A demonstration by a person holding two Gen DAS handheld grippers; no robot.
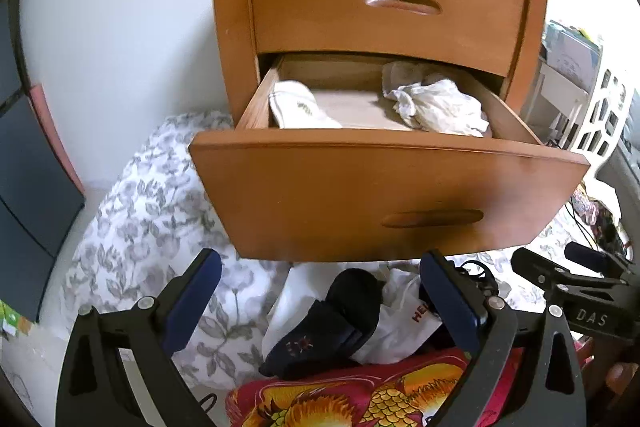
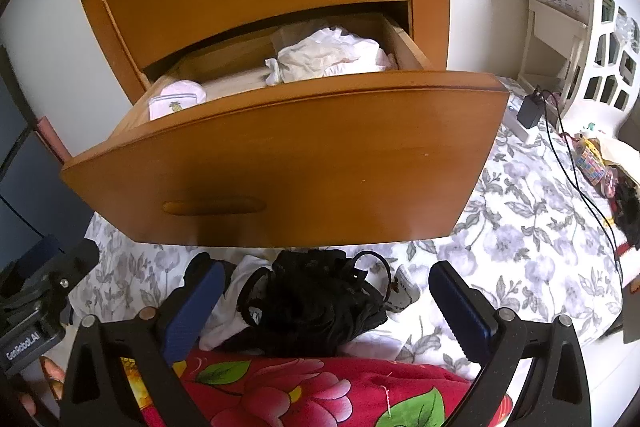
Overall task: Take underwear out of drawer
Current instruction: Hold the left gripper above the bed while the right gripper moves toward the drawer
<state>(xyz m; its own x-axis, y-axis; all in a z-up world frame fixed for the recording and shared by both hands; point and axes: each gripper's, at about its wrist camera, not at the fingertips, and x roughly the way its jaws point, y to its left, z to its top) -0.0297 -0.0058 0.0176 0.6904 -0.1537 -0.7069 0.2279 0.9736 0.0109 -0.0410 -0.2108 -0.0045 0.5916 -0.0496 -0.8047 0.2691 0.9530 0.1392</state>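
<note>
Both my grippers, left (image 1: 320,291) and right (image 2: 324,295), stood wide open, gripping nothing. Black underwear (image 2: 316,303) lay on the floral bedding (image 2: 520,227) below the open drawer (image 2: 288,163). White garments (image 1: 436,105) sat inside it.
</note>
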